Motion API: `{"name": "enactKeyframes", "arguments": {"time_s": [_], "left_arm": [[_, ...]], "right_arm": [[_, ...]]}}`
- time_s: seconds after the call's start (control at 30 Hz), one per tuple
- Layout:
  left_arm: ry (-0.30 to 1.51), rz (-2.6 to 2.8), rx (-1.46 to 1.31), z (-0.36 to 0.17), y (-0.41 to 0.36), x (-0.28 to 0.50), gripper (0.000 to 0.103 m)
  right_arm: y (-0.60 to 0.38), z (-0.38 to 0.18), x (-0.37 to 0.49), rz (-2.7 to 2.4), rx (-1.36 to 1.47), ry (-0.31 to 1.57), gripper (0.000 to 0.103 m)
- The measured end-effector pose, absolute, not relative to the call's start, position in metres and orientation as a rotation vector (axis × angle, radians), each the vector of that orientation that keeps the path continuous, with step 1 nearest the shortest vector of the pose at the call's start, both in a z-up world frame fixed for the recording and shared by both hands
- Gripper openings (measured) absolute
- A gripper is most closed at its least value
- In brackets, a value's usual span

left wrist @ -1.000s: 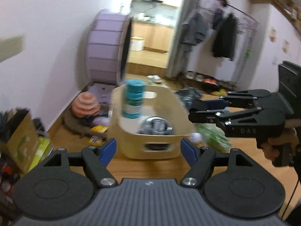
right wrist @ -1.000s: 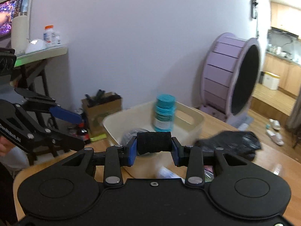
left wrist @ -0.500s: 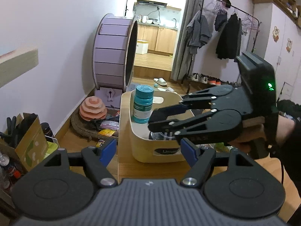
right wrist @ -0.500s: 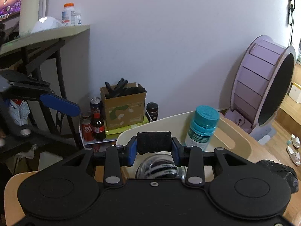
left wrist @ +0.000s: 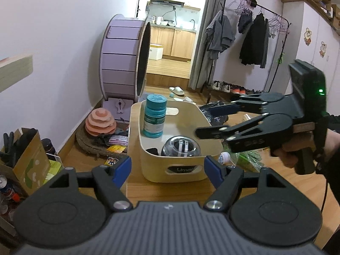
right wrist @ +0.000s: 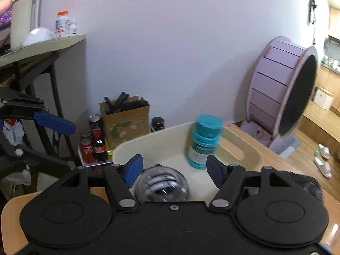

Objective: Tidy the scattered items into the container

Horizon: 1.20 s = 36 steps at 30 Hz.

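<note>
Your left gripper [left wrist: 169, 170] hangs low over the table [left wrist: 165, 187], jaws wide apart, nothing between them. The bin [left wrist: 178, 170] sits just past its tips, near end facing you, with a slot handle and a dark label.

Your right gripper [right wrist: 173, 167] is over the bin's near right rim, jaws opening, nothing between the pads. In the left view it reaches in from the right, fingers [left wrist: 212, 132] above the rim; your hand [left wrist: 297, 150] grips its handle.

Inside the bin:
- teal bottle [left wrist: 154, 115], upright, at the far left side
- clear ball [left wrist: 180, 146] with white bands inside, at the near end
- small dark item [left wrist: 152, 150] just left of the ball, mostly hidden by the wall; cannot tell what it is

Still out on the table, right of the bin:
- black bag [left wrist: 214, 114], crumpled, beside the far corner
- small white bottle [left wrist: 225, 156], lying just beside the near right corner
- green packet [left wrist: 248, 159], below the right gripper

Beyond the table: purple wheel [left wrist: 125, 59] against the wall, cardboard box [right wrist: 125, 119] and cans [right wrist: 91, 140] on the floor.
</note>
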State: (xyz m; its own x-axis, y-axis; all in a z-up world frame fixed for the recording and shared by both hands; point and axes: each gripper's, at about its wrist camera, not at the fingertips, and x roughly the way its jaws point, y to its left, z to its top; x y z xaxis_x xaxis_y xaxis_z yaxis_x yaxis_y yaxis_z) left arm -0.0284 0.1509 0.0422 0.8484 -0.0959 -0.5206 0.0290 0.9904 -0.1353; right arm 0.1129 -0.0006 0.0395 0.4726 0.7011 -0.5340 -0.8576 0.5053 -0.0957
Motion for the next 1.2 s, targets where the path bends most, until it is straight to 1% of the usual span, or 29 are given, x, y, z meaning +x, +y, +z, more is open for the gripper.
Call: {"name": "enactKeyframes", "arguments": {"time_s": [0.4, 0.6, 0.73, 0.9, 0.93, 1.0, 1.03, 1.2], "left_arm": [[0.547, -0.173, -0.121, 0.037, 0.116, -0.023, 0.074], [0.56, -0.225, -0.087, 0.027, 0.09, -0.015, 0.074], [0.572, -0.233, -0.068, 0.022, 0.081, -0.011, 0.074], [0.574, -0.24, -0.07, 0.021, 0.075, -0.009, 0.074], [0.575, -0.24, -0.07, 0.021, 0.075, -0.009, 0.074], [0.575, -0.238, -0.068, 0.021, 0.075, -0.01, 0.074], [0.576, -0.237, -0.07, 0.021, 0.076, -0.009, 0.074], [0.575, -0.232, -0.075, 0.021, 0.077, -0.011, 0.074]], "right_arm": [[-0.112, 0.045, 0.107, 0.715, -0.277, 0.479, 0.066], [-0.157, 0.024, 0.105, 0.639, -0.191, 0.499, 0.067], [-0.153, 0.0, 0.105, 0.669, -0.223, 0.554, 0.067], [-0.14, -0.011, 0.107, 0.723, -0.239, 0.566, 0.067], [-0.139, -0.01, 0.106, 0.726, -0.243, 0.561, 0.068], [-0.136, -0.013, 0.109, 0.727, -0.242, 0.563, 0.076], [-0.137, -0.014, 0.109, 0.729, -0.242, 0.566, 0.078], [-0.126, -0.027, 0.11, 0.736, -0.263, 0.602, 0.078]]}}
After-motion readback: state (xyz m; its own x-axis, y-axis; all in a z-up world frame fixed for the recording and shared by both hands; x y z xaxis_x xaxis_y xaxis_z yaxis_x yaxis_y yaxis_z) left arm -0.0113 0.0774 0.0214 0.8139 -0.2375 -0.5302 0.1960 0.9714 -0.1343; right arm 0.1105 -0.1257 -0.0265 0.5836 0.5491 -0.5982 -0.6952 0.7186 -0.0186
